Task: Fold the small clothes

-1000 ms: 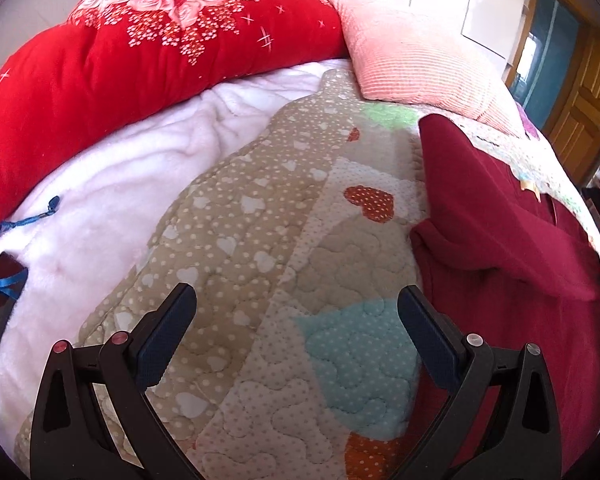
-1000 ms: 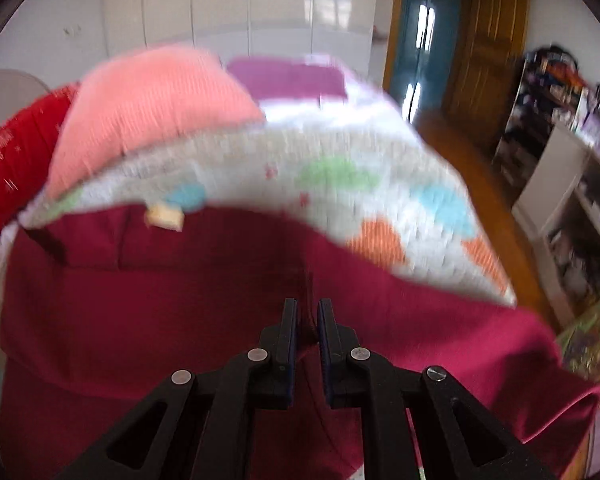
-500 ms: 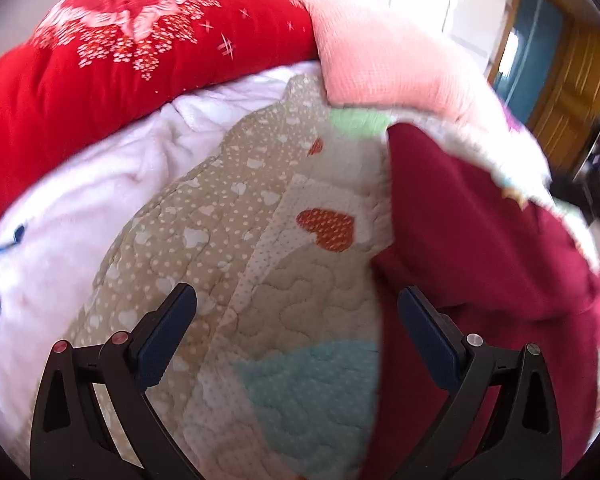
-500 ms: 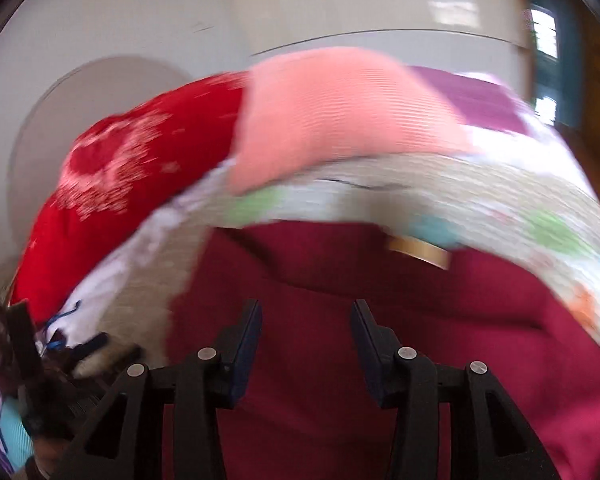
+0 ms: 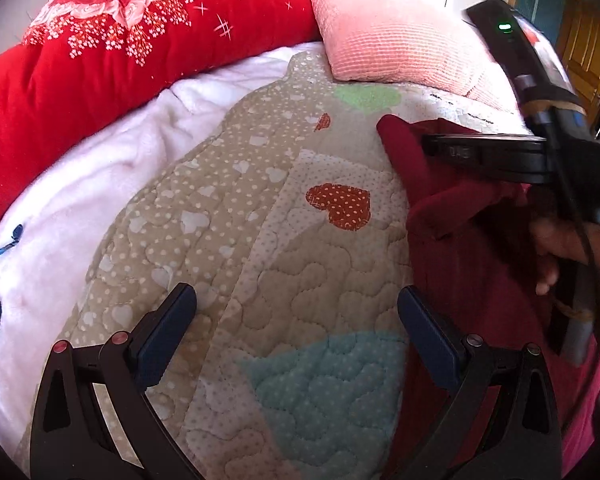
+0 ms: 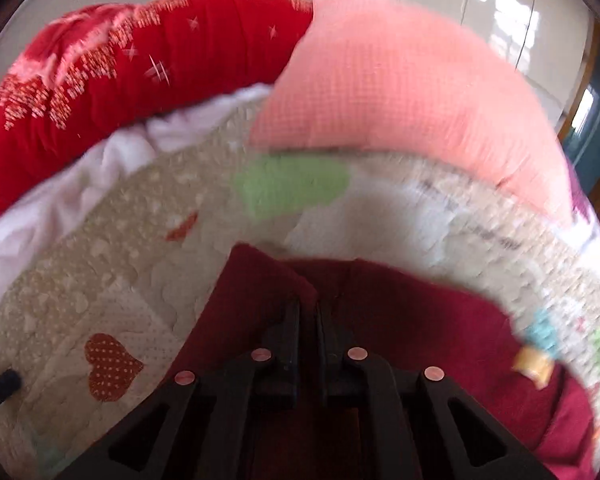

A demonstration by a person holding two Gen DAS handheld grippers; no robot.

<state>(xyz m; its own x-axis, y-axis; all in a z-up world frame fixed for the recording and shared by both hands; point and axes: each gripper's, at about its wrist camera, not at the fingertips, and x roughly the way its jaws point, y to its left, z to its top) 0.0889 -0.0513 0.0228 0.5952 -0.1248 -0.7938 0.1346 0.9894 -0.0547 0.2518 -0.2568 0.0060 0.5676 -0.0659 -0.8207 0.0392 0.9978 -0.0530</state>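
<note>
Holding both grippers over the bed, I read each tool in turn.

Right gripper (image 6: 308,316): jaws clenched, pads almost together. A raised fold of the maroon garment (image 6: 420,320) sits at the fingertips, and the cloth appears pinched between the pads, though the frame is blurred. In the left wrist view the same gripper (image 5: 428,142) enters from 3 o'clock, its black fingers lying over the upper corner of the garment (image 5: 460,248), with my hand (image 5: 560,240) on the handle behind it.

Left gripper (image 5: 296,320): jaws released, spread wide. Nothing lies between the blue pads (image 5: 164,336). I cannot tell whether the fingertips touch the bedding beneath them. The pad at 5 o'clock stands just beside the left edge of the garment; contact there cannot be confirmed.

Task item: the maroon garment lies on the patchwork quilt (image 5: 260,240), occupying the 3 to 5 o'clock sector of the left wrist view. Its top corner points toward 1 o'clock, near the green heart patch (image 5: 366,98). A red dotted heart patch (image 5: 340,206) sits just left of the garment edge.

Surroundings: a pink pillow (image 5: 392,48) at 12 to 1 o'clock, a red floral duvet (image 5: 100,60) at 10 to 11 o'clock, and a white fleece blanket (image 5: 80,208) at 9 o'clock.
</note>
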